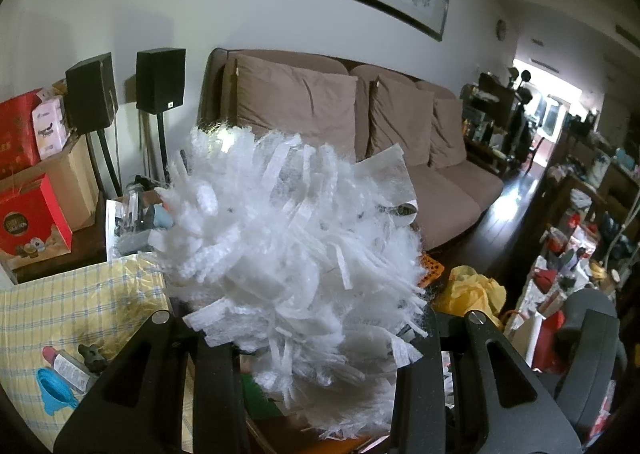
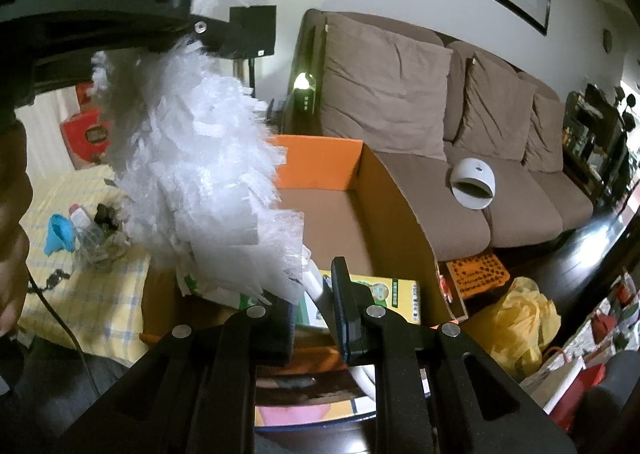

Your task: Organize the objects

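The left gripper (image 1: 316, 338) was clamped on the fluffy head of a white duster (image 1: 288, 238), which filled the middle of its view and hid the fingertips. The right gripper (image 2: 316, 318) was pinched together on the duster's white handle (image 2: 314, 282), at the near end, just below the fluffy strips. In the right wrist view the duster (image 2: 188, 173) rose up and to the left from that grip to the left gripper's black body, which bore white lettering at the top left. The duster was held above an open cardboard box (image 2: 396, 213) with an orange inner flap; a green and yellow package (image 2: 396, 294) lay inside it. To the left, a yellow checked cloth (image 1: 80, 294) covered a surface carrying a blue funnel (image 1: 54, 390) and a small bottle (image 1: 68, 366). A brown sofa (image 2: 460, 181) stood far behind, with a white rounded object (image 2: 474, 181) on its seat. A yellow plastic bag (image 2: 524, 318) lay on the floor at the right.
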Motion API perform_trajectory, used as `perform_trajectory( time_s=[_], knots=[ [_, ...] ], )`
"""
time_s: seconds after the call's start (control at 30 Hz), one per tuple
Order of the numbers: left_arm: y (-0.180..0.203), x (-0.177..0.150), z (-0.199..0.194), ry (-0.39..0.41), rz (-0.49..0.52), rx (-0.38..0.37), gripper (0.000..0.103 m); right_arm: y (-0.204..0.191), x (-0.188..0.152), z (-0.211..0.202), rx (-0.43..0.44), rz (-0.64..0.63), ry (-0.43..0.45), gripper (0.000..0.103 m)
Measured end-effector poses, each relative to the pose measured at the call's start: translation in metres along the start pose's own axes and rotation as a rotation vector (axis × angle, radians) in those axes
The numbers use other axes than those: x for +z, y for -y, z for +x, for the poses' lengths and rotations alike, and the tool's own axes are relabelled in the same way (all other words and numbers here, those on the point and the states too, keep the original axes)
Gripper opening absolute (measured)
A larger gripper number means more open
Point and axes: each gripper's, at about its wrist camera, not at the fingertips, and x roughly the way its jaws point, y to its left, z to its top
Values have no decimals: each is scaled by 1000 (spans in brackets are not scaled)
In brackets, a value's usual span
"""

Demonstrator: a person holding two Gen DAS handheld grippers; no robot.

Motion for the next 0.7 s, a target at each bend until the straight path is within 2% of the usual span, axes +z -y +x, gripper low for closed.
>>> perform_trajectory(
  time_s=[0.37,0.7],
  knots=[
    [-9,-4,-7,-11,3,-10,32,2,1,2,9,25,13,17],
    [-21,-1,-37,47,3,-18,33,-14,8,-14,-24,-28,103,17]
  ],
)
